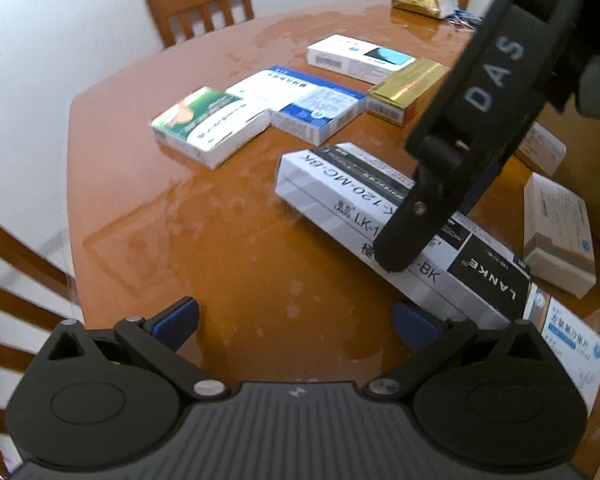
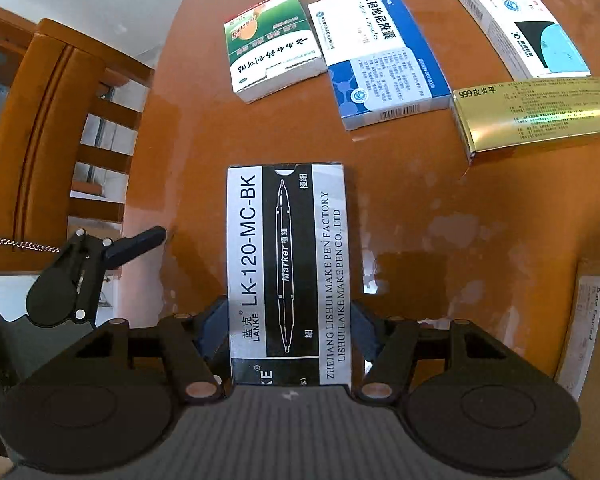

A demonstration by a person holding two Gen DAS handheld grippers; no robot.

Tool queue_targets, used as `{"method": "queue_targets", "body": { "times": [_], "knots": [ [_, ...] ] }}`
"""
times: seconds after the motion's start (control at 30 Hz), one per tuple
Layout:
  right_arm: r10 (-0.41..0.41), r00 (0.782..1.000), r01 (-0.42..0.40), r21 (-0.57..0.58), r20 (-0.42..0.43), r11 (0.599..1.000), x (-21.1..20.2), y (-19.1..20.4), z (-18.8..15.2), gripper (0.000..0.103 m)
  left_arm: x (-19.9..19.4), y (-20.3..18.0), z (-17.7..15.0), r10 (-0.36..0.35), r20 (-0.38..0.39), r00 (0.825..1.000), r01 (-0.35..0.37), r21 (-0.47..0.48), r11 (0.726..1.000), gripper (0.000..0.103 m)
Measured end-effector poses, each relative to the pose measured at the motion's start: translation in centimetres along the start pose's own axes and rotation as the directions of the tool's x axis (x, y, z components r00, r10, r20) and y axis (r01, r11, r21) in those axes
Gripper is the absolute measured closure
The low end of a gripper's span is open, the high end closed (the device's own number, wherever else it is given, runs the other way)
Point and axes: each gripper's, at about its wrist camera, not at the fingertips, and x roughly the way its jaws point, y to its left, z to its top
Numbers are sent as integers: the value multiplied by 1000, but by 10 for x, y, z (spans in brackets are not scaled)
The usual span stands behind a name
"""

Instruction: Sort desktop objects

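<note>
Partly hidden marker box clamped by right gripper (near end covered); left gripper wide.

Glossy orange-brown wooden table; slatted wooden chair ahead against plain white wall; floor apparently hidden.

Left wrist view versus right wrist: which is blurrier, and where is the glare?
Left wrist view: motion-smeared, green box soft, window glare on the far table. Right wrist view: sharp, marker box print readable, fisheye bending at the edges.
</note>
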Motion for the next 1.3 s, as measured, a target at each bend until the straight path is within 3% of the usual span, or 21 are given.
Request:
{"method": "queue_targets", "body": {
  "times": [0.37,0.87,0.9,0.97,1.03,1.13,1.3],
  "knots": [
    [81,997,-78,95,-19,992,4,-10,-7,26,-23,-3,15,-73,120,990,72,13,997,0],
    [-16,1000,15,67,15,998,-22,-7,-17,27,-31,-22,15,-118,126,985,113,40,993,0],
    [-22,999,21,67,23,998,-24,-7,-18,29,-32,-22,13,-115,125,985,111,38,993,0],
    [-49,998,47,59,31,997,-28,-7,-21,53,-36,-22,10,-104,124,987,101,33,994,0],
    [-51,998,50,60,27,997,-27,-6,-23,63,-41,-20,7,-97,129,987,95,18,995,0],
    [-54,998,51,80,30,995,-26,-10,-22,68,-49,-15,-1,-81,130,988,84,-12,996,0],
    [31,999,-37,130,41,991,-22,-23,-17,69,-58,-7,-18,-46,110,993,52,-51,997,0]
  ]
}}
